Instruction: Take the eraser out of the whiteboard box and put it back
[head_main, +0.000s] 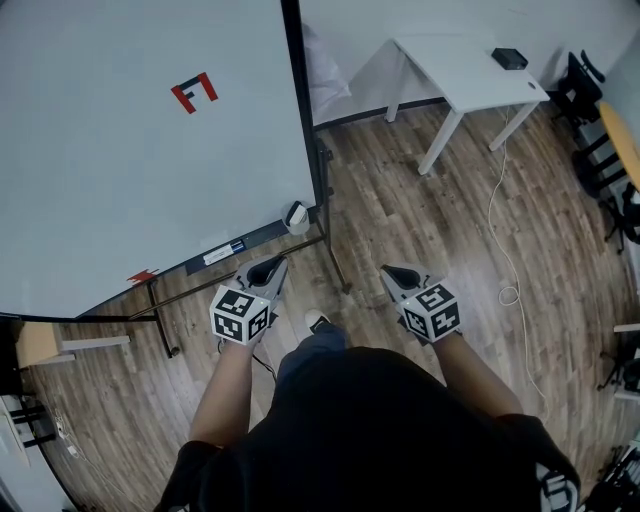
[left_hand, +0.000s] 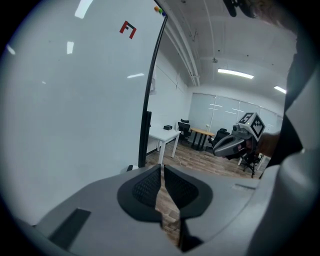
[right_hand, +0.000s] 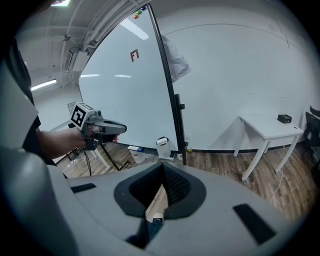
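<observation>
The left tool (head_main: 267, 270) and right tool (head_main: 398, 276) have grey shells, dark mesh-textured pads (left_hand: 147, 188) and a white cube (head_main: 240, 315) of black square markers each. The person wears a black short-sleeved top (head_main: 370, 430), blue trousers (head_main: 308, 356) and a pale shoe (head_main: 317, 321).

A tall whiteboard (head_main: 140, 150) walls off the left side, its black edge post (head_main: 300, 110) and low stand bars (head_main: 250, 278) standing just ahead of the left claw (head_main: 272, 263). A white box (head_main: 297, 216) juts from the board's lower corner. Ahead of the right claw (head_main: 392, 272), bare wooden floor (head_main: 420, 220) lies open up to a white tabletop (head_main: 465, 70). 1 white cable (head_main: 505, 240) trails along the floor at right.
</observation>
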